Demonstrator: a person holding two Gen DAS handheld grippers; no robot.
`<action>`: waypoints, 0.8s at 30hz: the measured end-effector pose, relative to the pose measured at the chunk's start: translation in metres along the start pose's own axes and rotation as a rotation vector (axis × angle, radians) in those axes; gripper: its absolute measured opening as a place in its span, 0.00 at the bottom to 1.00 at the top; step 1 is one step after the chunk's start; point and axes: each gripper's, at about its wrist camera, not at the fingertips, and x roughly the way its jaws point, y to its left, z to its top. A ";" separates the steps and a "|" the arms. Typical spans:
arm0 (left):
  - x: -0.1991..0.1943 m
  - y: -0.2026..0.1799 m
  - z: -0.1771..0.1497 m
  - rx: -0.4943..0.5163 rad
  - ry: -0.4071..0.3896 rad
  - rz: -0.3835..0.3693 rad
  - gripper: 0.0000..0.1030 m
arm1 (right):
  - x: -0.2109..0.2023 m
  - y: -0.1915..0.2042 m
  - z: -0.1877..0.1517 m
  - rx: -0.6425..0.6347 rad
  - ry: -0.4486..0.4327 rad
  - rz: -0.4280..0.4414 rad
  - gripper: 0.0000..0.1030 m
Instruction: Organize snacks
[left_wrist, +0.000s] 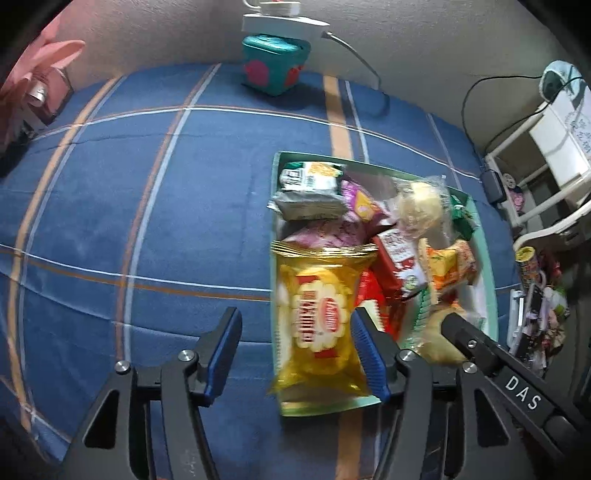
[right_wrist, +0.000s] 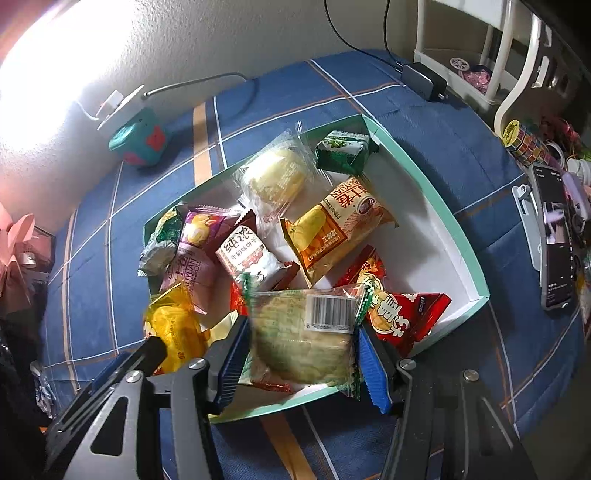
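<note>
A shallow teal box (left_wrist: 487, 258) (right_wrist: 436, 192) with a white inside lies on the blue plaid cloth (left_wrist: 147, 184) and holds several snack packets. A yellow biscuit packet (left_wrist: 317, 321) (right_wrist: 173, 328) lies blurred in its near left corner. My left gripper (left_wrist: 295, 354) is open over that corner, and neither blue pad presses on the packet. My right gripper (right_wrist: 304, 362) is shut on a clear, green-edged pastry packet (right_wrist: 306, 339) (left_wrist: 439, 332), held by its two side edges above the box's near rim. A finger (left_wrist: 465, 332) of the right gripper shows in the left wrist view.
A teal cube with red spots (left_wrist: 275, 62) (right_wrist: 138, 142) and a white power strip (left_wrist: 280, 22) sit by the far wall. A black charger (right_wrist: 421, 79), a white rack (right_wrist: 480, 55), a phone on a stand (right_wrist: 556, 236) and small clutter line the right edge.
</note>
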 end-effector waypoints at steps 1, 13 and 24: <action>-0.001 0.002 0.000 0.001 -0.001 0.011 0.61 | 0.001 0.000 0.000 -0.002 0.004 -0.001 0.62; 0.004 0.040 -0.001 -0.061 -0.005 0.169 0.87 | 0.017 0.009 -0.004 -0.061 0.053 -0.042 0.94; 0.013 0.057 0.002 -0.089 -0.014 0.262 0.98 | 0.019 0.015 -0.003 -0.093 0.040 -0.067 1.00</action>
